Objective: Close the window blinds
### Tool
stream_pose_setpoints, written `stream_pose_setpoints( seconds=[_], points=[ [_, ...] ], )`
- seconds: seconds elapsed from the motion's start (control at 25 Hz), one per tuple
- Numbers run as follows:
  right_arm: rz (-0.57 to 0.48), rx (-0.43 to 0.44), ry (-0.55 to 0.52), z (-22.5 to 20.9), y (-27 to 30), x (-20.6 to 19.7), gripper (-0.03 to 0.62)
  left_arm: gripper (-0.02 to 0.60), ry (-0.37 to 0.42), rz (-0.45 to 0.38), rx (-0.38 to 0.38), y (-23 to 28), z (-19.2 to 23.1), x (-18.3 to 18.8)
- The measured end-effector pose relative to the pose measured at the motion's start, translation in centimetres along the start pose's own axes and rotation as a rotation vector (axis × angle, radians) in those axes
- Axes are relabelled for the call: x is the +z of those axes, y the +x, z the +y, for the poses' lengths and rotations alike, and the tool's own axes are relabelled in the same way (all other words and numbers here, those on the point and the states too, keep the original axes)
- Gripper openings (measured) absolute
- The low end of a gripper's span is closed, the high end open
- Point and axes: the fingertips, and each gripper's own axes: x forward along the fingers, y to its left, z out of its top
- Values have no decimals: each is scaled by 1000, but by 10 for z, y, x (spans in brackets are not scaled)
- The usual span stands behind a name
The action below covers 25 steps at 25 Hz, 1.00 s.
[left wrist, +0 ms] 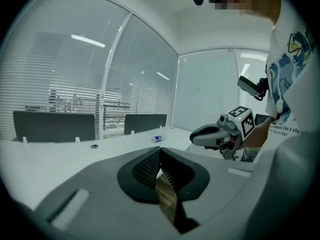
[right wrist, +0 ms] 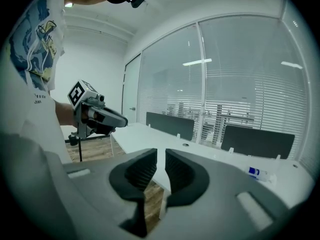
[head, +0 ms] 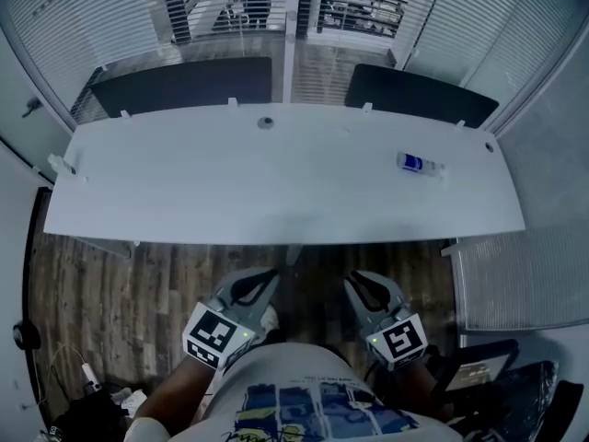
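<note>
The left gripper (left wrist: 160, 156) has its jaws pressed together on nothing; the right gripper (right wrist: 160, 164) shows a slim gap between its pads, also empty. Only the head view shows both held low before the white desk (head: 276, 187), well apart from the blinds (head: 78, 21). These hang on the glass behind the desk, white slats tilted so buildings show through.

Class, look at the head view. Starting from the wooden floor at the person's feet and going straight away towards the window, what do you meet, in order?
wooden floor → white desk → dark divider panels → more of the floor → window blinds
</note>
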Motion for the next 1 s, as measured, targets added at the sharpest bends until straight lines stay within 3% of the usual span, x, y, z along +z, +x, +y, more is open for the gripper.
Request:
stream_pose_setpoints(
  seconds=[0.28, 0.6, 1.0],
  points=[
    [-18, -37, 12, -9, 49, 17, 37, 6, 9, 7, -15, 13, 54, -5],
    [3, -39, -31, -32, 75, 28, 37, 11, 29, -12, -8, 34, 85, 11],
    [-1, 24, -60, -105, 131, 43, 37, 32, 74, -11, 68, 107, 148, 55]
  ],
)
